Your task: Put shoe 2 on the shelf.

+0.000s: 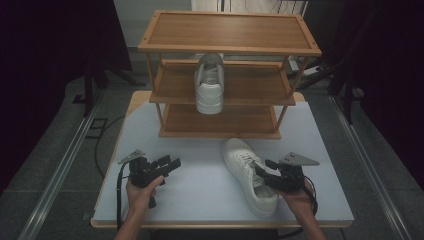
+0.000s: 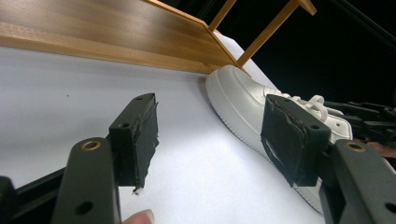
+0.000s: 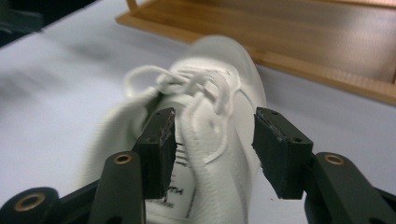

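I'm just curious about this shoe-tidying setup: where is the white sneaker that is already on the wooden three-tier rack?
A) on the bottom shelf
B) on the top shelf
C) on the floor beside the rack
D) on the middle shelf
D: the white sneaker rests on the middle shelf of the wooden three-tier rack, its end overhanging the shelf's front edge.

white shoe (image 1: 248,175), brown wooden rack (image 1: 227,35), black fingers (image 3: 161,149)

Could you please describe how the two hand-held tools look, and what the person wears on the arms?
Both the left tool and the right tool are black, each with two flat jaws faced with worn black pads and brass-coloured rivets. A grey three-cornered plate sits on top, and a black cable trails behind. The forearms are bare, without sleeves.
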Demonstrator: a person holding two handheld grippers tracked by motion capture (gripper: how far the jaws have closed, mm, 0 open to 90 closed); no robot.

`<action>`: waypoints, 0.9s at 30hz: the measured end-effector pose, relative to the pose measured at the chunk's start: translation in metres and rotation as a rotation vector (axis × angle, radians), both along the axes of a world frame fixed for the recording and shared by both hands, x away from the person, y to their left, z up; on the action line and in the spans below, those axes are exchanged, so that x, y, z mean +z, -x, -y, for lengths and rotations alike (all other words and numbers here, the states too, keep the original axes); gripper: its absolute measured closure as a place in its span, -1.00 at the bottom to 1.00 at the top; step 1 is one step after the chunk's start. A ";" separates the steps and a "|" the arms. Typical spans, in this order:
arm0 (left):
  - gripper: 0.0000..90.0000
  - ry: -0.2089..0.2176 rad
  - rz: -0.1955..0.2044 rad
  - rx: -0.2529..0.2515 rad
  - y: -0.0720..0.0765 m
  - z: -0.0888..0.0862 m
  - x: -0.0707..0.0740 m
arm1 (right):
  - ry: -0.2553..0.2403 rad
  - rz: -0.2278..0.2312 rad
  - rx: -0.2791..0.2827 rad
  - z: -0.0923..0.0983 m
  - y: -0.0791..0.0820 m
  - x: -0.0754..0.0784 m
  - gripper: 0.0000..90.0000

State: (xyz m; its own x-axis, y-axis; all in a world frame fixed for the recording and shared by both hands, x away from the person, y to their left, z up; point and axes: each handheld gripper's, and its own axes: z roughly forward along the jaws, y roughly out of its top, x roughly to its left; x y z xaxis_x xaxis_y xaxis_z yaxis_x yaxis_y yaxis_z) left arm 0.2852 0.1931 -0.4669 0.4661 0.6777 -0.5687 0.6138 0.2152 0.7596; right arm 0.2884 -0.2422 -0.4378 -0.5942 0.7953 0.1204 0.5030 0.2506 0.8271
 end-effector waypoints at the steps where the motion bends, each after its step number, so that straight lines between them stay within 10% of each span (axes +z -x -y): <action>1: -0.17 0.002 -0.002 0.012 0.000 0.000 0.000 | 0.015 -0.008 -0.003 -0.002 -0.002 -0.002 0.12; 11: -0.16 0.035 -0.016 0.052 0.000 -0.009 -0.001 | 0.063 0.009 -0.054 -0.008 -0.007 -0.009 0.70; 27: -0.16 0.029 -0.026 0.050 -0.001 -0.009 -0.003 | -0.194 -0.013 -0.094 -0.002 0.011 -0.009 0.83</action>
